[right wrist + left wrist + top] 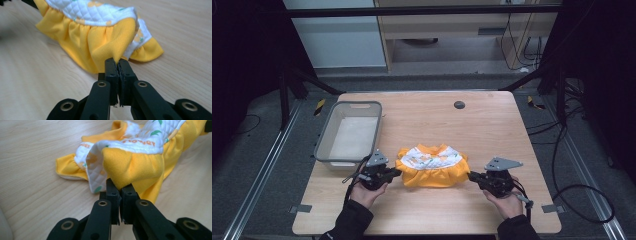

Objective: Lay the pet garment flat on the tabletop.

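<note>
A small yellow garment (pixel 432 169) with a white quilted, printed top panel lies near the middle front of the wooden table (pixel 492 125). My left gripper (pixel 398 172) pinches its left edge; in the left gripper view the jaws are shut on a fold of yellow cloth (pixel 130 167) at my left gripper's tips (pixel 120 188). My right gripper (pixel 471 175) pinches the right edge; in the right gripper view a gathered yellow fold (pixel 110 42) is clamped at my right gripper's tips (pixel 118 63). The cloth stretches between the two.
A grey mesh basket (pixel 328 135) with a white liner stands at the table's left, just behind my left gripper. A dark round grommet (pixel 459 104) sits near the far edge. Bare wood surrounds the garment in front and to the right.
</note>
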Tool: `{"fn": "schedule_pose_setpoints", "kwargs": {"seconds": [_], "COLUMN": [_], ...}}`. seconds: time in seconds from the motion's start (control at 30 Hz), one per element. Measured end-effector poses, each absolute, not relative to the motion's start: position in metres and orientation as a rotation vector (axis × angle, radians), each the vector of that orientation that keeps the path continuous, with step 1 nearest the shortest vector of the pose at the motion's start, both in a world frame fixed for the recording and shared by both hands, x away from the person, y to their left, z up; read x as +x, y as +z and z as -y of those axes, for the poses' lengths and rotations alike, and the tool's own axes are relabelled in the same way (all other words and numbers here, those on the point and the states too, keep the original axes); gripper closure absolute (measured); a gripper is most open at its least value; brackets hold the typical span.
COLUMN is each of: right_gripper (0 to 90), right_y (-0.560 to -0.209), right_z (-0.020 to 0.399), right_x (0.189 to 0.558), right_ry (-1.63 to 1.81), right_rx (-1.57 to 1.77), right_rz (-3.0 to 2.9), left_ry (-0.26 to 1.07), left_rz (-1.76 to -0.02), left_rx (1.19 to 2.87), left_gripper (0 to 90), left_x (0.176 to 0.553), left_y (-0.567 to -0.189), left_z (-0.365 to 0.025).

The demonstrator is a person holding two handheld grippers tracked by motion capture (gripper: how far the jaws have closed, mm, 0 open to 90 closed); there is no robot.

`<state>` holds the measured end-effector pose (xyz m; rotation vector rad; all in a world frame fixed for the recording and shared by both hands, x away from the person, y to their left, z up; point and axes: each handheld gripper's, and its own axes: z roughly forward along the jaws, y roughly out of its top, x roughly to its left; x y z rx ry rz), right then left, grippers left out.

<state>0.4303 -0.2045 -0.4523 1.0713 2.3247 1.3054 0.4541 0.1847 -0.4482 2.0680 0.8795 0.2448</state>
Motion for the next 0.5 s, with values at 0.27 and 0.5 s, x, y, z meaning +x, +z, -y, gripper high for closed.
{"fn": "schedule_pose_setpoints", "kwargs": {"seconds": [0.27, 0.5], "right_gripper": [87.3, 81.2], "right_y": [-0.442, -0.472], "right_z": [0.213, 0.208], "right_x": [0.394, 0.392], "right_ry": [1.374, 1.184], "right_rx": [1.071, 1.119], "right_rz": [-2.407, -2.523], "left_ry": [0.184, 0.239], "left_rz": [-0.909, -0.95], "left_rx": [2.165, 2.182], "left_gripper": [85.9, 71.4], "left_x": [0.404, 0.392], "left_y": [-0.451, -0.463], "left_z": [-0.192, -0.193]}}
